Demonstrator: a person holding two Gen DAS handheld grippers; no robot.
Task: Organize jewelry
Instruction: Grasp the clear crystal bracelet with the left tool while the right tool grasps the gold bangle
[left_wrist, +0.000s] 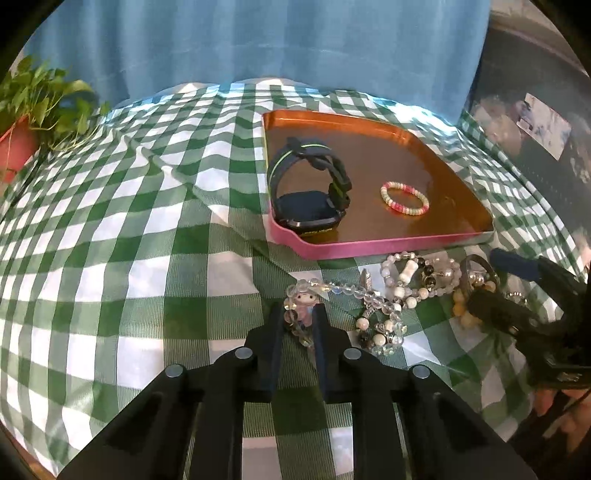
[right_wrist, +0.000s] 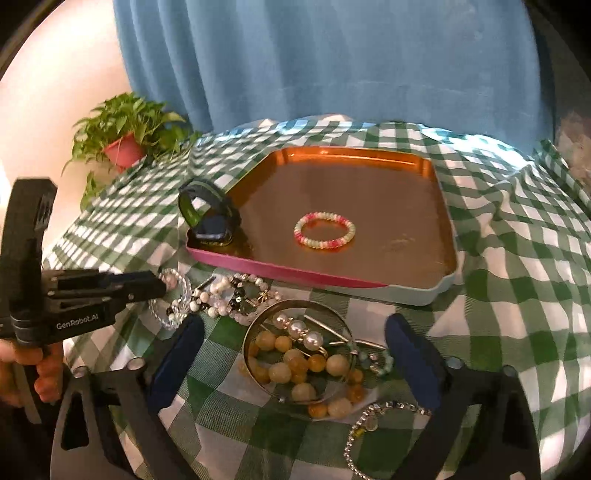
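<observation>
The left gripper has its two fingers drawn close around the clear-bead bracelet with the small pink figure charm, pinching a stretch of it just in front of the near edge of the tray; whether the beads have left the checked cloth cannot be told. The right gripper stands wide open and holds nothing, its fingers spread to either side of the metal bangle and the yellow bead bracelet that lies partly inside it. By my reading the task is early: only two pieces sit in the tray, the dark watch standing at its near left corner and the pink-and-white bead bracelet flat near the middle. What remains is a tangled heap on the cloth along the tray's near edge: white and grey bead strands, a pearl piece, and a rhinestone chain nearest the right gripper's side. The clear bracelet touches its neighbours in the heap, so lifting it may drag them along.
</observation>
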